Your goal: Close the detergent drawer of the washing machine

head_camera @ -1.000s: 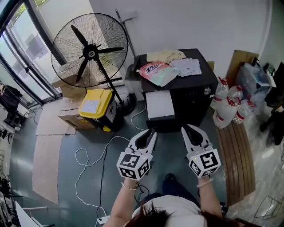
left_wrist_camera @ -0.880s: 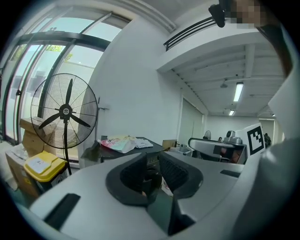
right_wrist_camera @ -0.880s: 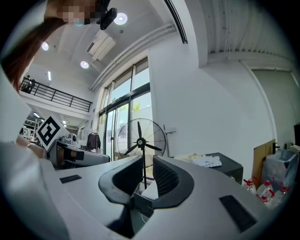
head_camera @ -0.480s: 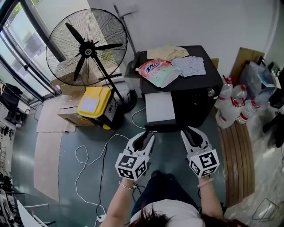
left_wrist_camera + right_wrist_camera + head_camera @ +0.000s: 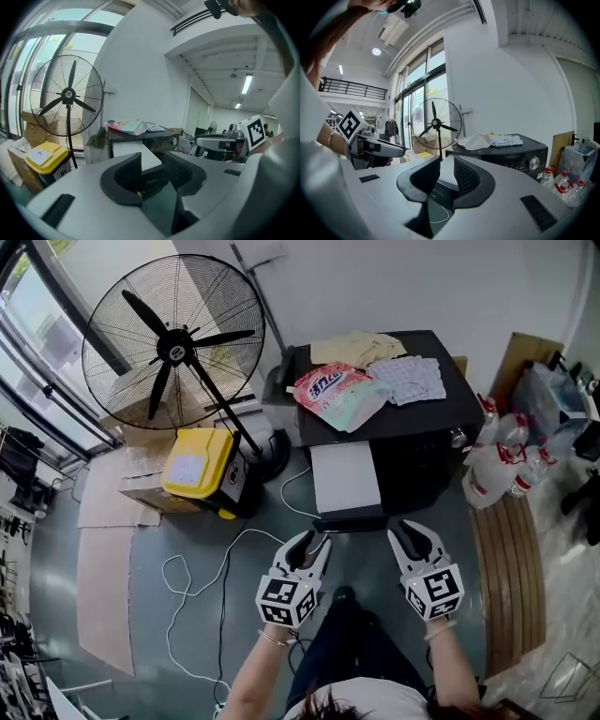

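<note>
The white detergent drawer (image 5: 345,476) stands pulled out from the front left of the black washing machine (image 5: 417,442), over the floor. Just short of its front edge hang the left gripper (image 5: 314,541) and right gripper (image 5: 411,532). Each has jaws spread that have just been opening, with nothing between them. A pink pouch (image 5: 333,390) and folded cloths (image 5: 405,379) lie on the machine's top.

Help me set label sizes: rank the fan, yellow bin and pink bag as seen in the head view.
1. Fan
2. Yellow bin
3. Pink bag, close to the bin and nearer the camera, so that pair is unsure.
</note>
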Demonstrator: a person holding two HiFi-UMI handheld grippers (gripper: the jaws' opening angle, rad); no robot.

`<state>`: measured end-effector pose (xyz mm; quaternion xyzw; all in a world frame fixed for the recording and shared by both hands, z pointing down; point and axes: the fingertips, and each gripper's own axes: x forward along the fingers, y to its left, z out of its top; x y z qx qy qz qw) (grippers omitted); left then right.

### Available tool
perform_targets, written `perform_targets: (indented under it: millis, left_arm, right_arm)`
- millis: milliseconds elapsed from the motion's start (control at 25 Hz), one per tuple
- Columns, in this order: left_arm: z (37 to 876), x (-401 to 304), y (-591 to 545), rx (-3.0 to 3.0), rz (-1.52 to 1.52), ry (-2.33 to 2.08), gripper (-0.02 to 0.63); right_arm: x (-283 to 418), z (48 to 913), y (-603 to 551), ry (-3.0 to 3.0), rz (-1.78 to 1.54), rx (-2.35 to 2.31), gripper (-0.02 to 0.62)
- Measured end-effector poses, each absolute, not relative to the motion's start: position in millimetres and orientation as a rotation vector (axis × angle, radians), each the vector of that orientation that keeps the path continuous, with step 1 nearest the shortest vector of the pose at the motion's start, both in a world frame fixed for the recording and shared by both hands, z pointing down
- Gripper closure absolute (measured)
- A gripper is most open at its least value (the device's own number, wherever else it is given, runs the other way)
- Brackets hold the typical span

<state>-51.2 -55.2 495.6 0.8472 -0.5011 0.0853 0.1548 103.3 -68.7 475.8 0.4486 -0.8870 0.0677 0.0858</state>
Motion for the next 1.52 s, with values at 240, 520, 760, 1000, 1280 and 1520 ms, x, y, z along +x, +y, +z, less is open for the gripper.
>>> perform_targets:
  millis: [240,520,760,1000,1280,1520]
  left_arm:
    - [538.5,-68.8,-75.6,2.389,0.320,-1.389,0.428]
    - [579.2,-76.4,-92.1,2.357,0.374,-1.306,0.407]
    - [609.8,-75.0,-103.7,2.322,0.391,-1.242,0.395]
    - [638.7,-73.8,-110.3,2.288,0.407,-1.207,0.393]
    - [659.8,-70.2,-118.9,2.268,0.389,-1.188,0.390]
    - [665.1,-69.6,-120.0,2.282,0.386,-1.189,0.393]
  right_arm:
    - [93.0,512.9,-89.5,-2.582,0.245,1.327,0.477]
    - [93.7,556.0,-105.8,-2.473,0.309,1.321,0.468]
    - [100.4,593.4,-112.1,-2.393,0.370,1.300,0.453]
    - [101.8,626.1,-114.6,-2.348,0.433,1.273,0.436]
    - [101.9,647.8,-123.5,-2.331,0.464,1.260,0.430]
    - [98.6,653.5,-125.3,-2.362,0.484,1.247,0.433]
